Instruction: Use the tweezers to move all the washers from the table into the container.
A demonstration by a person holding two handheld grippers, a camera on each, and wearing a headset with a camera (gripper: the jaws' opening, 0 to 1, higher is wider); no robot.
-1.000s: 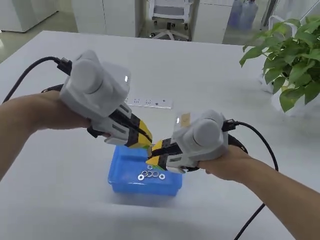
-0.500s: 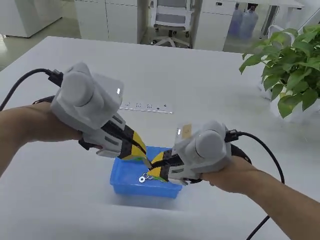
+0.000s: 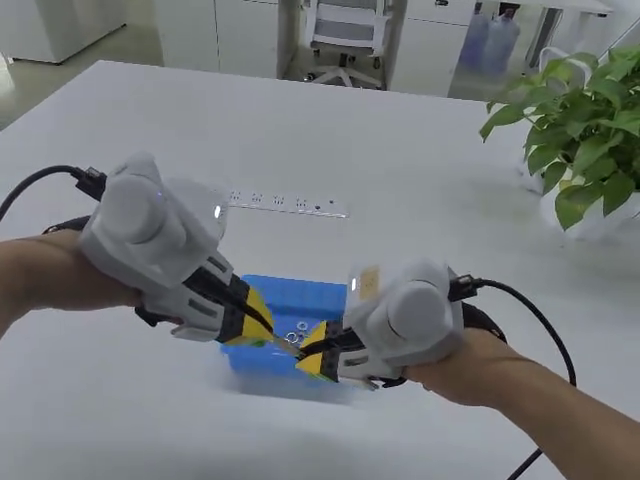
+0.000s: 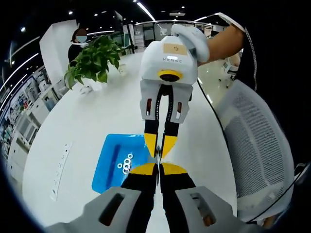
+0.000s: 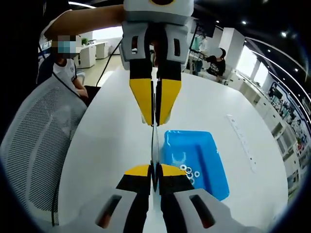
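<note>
A blue container point(image 3: 300, 296) sits on the white table with several washers point(image 3: 297, 335) lying in it. Over its near edge my left gripper point(image 3: 268, 336) and right gripper point(image 3: 305, 358) meet tip to tip. Thin metal tweezers point(image 5: 154, 145) run between them, and both grippers are shut on them. In the left gripper view my own jaws point(image 4: 158, 169) face the right gripper point(image 4: 159, 145), with the container point(image 4: 109, 160) and washers point(image 4: 125, 164) to the left. In the right gripper view my jaws point(image 5: 154, 171) face the left gripper point(image 5: 155, 119), beside the container point(image 5: 194, 145) and washers point(image 5: 189, 171).
A white power strip point(image 3: 285, 205) lies on the table behind the container. A potted plant point(image 3: 590, 130) stands at the right edge. An office chair point(image 3: 345, 30) is beyond the table's far end. Cables trail from both grippers. A mesh chair point(image 4: 257, 145) stands at the near side.
Both grippers have shifted from above the container's middle toward its near edge, still tip to tip. The head view has tilted, so the whole scene sits differently.
</note>
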